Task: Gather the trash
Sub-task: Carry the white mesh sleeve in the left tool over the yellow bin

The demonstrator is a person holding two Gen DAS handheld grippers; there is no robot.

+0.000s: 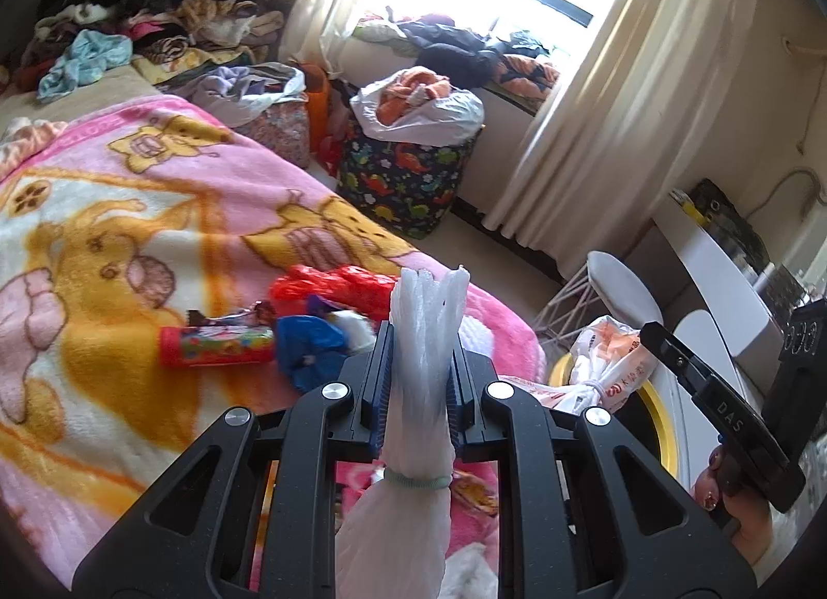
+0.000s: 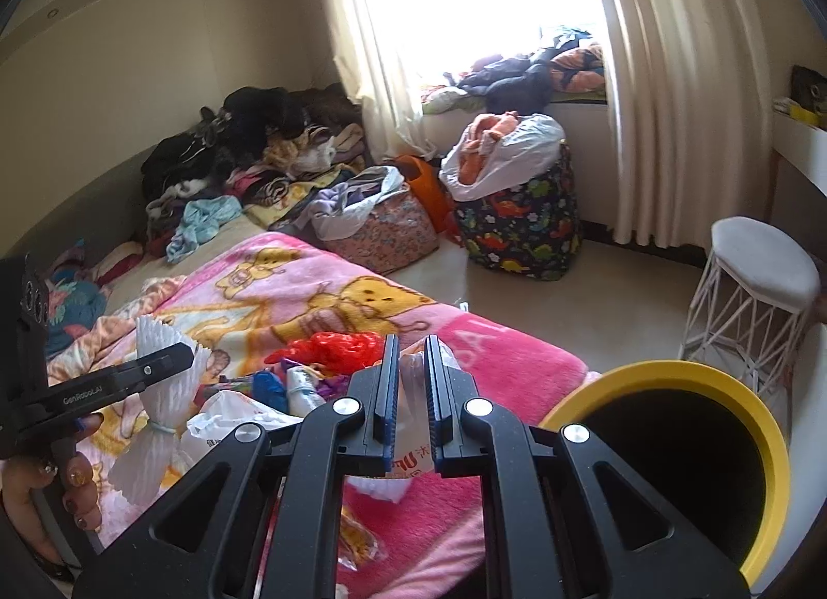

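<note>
While both grippers hang over the pink blanket point(image 2: 496, 356), each pinches a bag.
Bin with yellow rim point(image 2: 744, 423) sits just right of the bed edge. Left gripper point(image 1: 423, 340) clamps a white pleated bag point(image 1: 413, 537) at its neck, above a green band; bulk hangs below. Right gripper point(image 2: 411, 356), jaws near together, nips a thin printed plastic bag point(image 2: 413, 464), red characters unreadable. Red bag point(image 2: 331, 346) and loose wrappers point(image 2: 289, 387) lie just beyond. Gripper sides read "DAS", "GenRobot.AI".
</note>
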